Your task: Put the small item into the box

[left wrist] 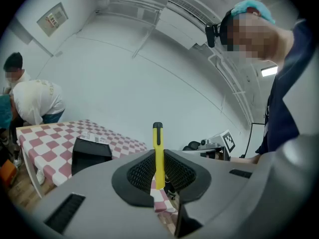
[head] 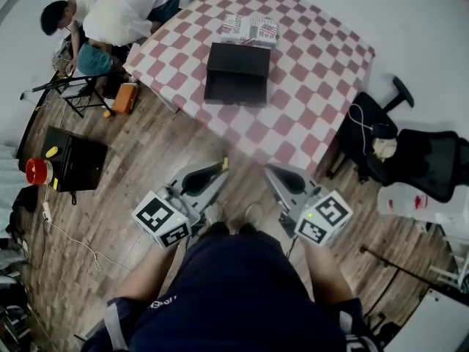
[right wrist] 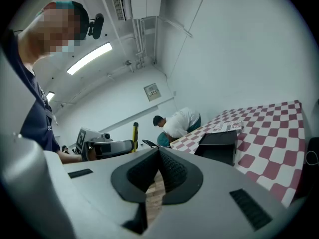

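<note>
A thin yellow item with a black cap (left wrist: 157,138) stands upright between the pads of my left gripper (left wrist: 158,158), which is shut on it. In the head view its tip (head: 225,164) pokes out of the left gripper (head: 218,171), held close to my body above the wooden floor. The black box (head: 237,72) sits closed-looking on the red-and-white checked table (head: 315,57), well ahead of both grippers; it also shows as the box (left wrist: 89,153) and the box (right wrist: 218,144). My right gripper (right wrist: 159,153) is shut with nothing in it and hangs beside the left one as the gripper (head: 271,170).
Printed booklets (head: 250,29) lie behind the box. A person in a white shirt (head: 128,6) bends over at the table's far left corner. A black office chair (head: 410,156) stands to the right; a black case (head: 73,160), an orange object (head: 124,97) and cables lie at left.
</note>
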Available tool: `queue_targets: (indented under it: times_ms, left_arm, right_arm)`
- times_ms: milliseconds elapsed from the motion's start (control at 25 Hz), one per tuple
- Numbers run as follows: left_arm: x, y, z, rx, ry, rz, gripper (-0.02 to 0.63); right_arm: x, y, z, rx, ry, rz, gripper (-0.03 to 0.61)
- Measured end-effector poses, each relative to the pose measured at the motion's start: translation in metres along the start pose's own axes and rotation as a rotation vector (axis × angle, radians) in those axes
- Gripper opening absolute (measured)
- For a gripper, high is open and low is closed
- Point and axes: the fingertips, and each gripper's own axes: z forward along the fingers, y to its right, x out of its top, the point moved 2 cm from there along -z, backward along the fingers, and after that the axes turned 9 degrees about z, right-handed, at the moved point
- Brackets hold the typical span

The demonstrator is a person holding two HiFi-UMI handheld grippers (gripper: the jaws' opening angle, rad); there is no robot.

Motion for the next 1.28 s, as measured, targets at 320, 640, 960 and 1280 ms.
queue_targets:
  times_ms: [320,640,960,1280]
  left_arm:
    - [-0.015,0.02,0.01,0.03,-0.016,-0.01,0.075]
    - [-0.007,0.051,0.029,0.079,0.006,0.029,0.075]
    - [-0.005,0.066,0.048,0.1,0.0,0.046,0.075]
    - [-0.006,0.047,0.058,0.118,0.002,0.039,0.075]
  right_arm:
    - [-0.013,0.012,-0.016,0.026,-0.027,0.033,0.018]
    - [0.0,0.029,-0.055,0.08,-0.003,0.02,0.018]
    - [0.014,0.049,-0.079,0.091,0.021,0.014,0.018]
    - [0.018,0.064,-0.064,0.098,-0.003,0.017,0.018]
